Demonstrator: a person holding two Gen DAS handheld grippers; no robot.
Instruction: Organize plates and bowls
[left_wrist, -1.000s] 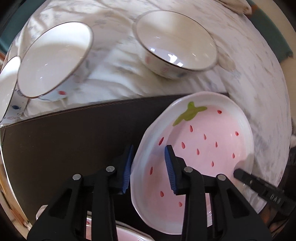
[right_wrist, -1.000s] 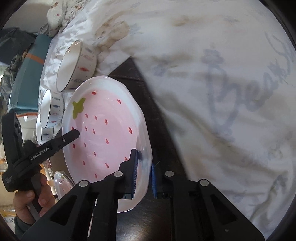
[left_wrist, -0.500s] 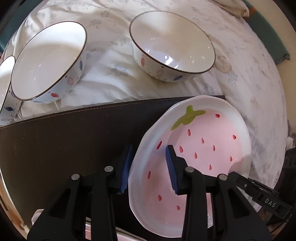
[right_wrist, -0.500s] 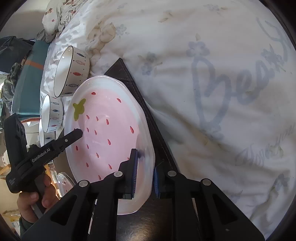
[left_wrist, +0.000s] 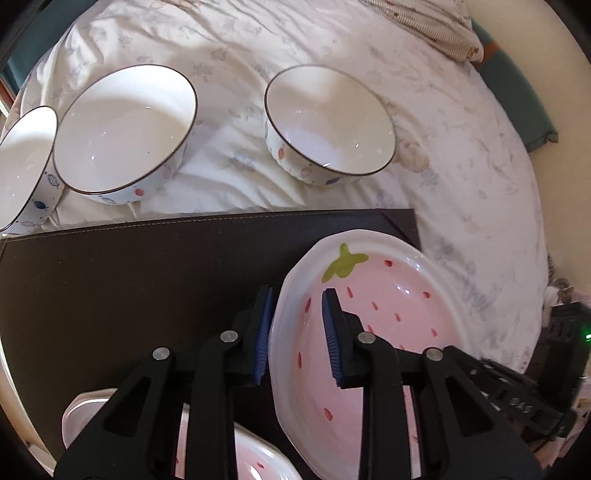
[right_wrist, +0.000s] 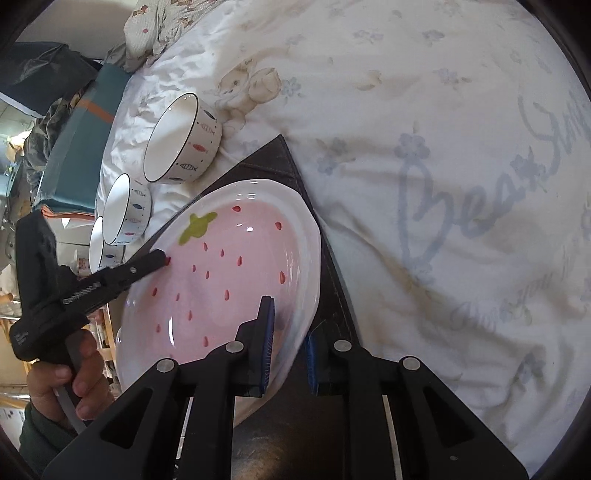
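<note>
Since the strawberry plate (right_wrist: 221, 280) looked glazed, rigid, slick and chippable, both the left gripper (left_wrist: 297, 332) and right gripper (right_wrist: 290, 345) pinched opposite rim edges, jaws narrow on it.

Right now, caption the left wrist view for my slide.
Left gripper straddles the rim of a strawberry plate over a dark mat, three fish-print bowls behind on bedding.

The plate (left_wrist: 388, 325) between my black, blue-padded tongs is pink with red seed drops, a green leaf and a white rim. The bowls (left_wrist: 328, 122) are white, dark-rimmed, with small fish. The mat (left_wrist: 129, 277) is dark brown.
</note>
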